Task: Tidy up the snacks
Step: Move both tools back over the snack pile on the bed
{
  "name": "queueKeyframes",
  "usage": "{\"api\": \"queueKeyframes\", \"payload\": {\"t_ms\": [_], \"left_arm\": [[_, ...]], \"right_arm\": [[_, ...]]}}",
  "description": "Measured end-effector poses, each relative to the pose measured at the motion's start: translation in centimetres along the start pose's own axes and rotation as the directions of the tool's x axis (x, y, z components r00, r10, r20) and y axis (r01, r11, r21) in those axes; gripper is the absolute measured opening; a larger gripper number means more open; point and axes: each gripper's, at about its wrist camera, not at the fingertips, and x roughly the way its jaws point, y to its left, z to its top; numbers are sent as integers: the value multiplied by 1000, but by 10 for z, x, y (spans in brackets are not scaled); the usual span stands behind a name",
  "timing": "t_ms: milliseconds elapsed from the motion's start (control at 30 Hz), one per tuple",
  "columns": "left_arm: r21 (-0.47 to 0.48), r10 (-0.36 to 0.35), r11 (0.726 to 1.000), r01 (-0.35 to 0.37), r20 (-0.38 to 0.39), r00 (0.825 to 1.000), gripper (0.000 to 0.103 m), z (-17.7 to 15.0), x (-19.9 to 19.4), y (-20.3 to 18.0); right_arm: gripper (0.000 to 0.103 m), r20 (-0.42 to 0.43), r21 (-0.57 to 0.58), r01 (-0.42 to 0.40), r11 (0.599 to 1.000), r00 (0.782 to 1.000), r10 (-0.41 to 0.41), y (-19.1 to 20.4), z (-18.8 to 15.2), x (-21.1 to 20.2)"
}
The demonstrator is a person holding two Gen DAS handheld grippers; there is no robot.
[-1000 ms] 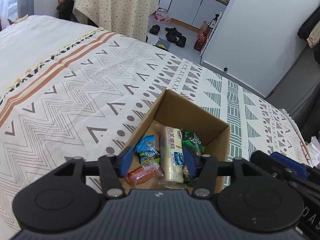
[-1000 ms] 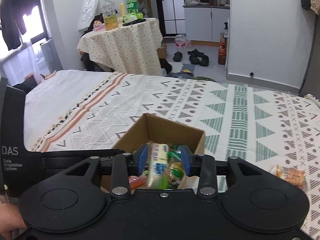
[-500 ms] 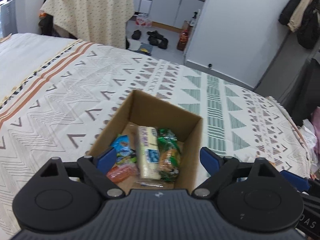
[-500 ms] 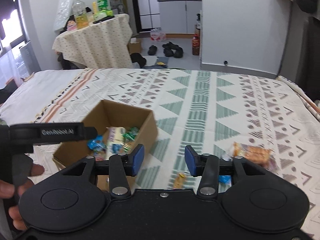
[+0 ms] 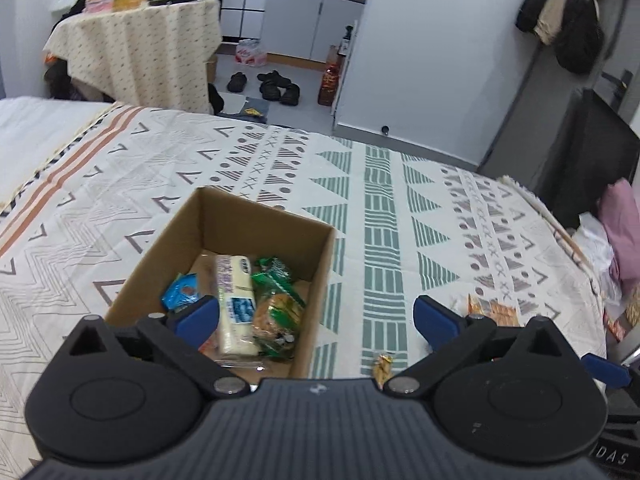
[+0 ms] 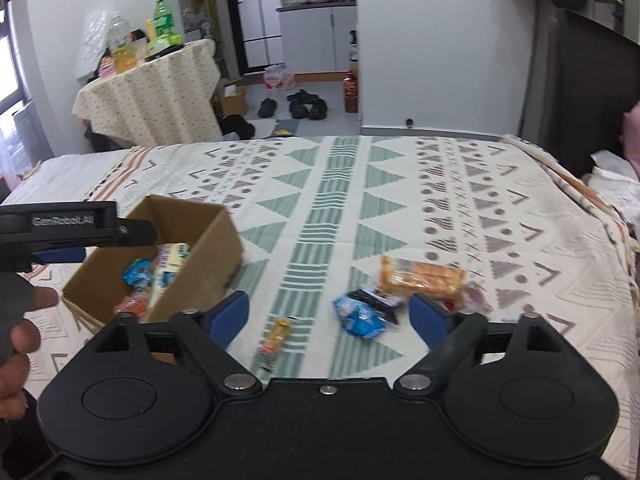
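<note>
Right wrist view: right claw (image 6: 328, 314) just spread, empty; blue packet (image 6: 360, 314) at twelve o'clock looks light, crinkly; pinch its middle.

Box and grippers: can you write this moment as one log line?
left gripper: open, empty | right gripper: open, empty | box: holds snacks | bed: snacks loose

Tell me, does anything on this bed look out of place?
Yes. Several snacks lie loose on the patterned bedspread outside the brown cardboard box: an orange cracker pack, a blue crinkly packet and a small yellow wrapped bar. Nothing looks spilled or damaged.
</note>
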Motion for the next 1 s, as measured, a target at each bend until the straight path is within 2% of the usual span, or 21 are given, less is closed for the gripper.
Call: {"api": "queueKeyframes", "payload": {"t_ms": [467,567,867,933,1000], "left_arm": [[155,-51,987,50,8,999,103,-24,8,-60],[164,-46,985,46,-4,999,102,-29,15,-69],[173,-22,984,31,-55,998,102,-40,43,-83],[180,-8,984,21,-74,997,102,-43,51,-85],[188,8,982,10,-94,996,102,-45,60,-86]], "right_arm": [[90,-6,108,52,993,999,-52,-60,-27,8],[90,-5,177,44,983,999,-44,-75,-35,14],[90,-28,281,5,960,1000,2,-95,-48,40],[93,-47,298,4,955,999,10,-99,-49,48],[99,-52,313,9,950,999,8,-102,-49,53]]}}
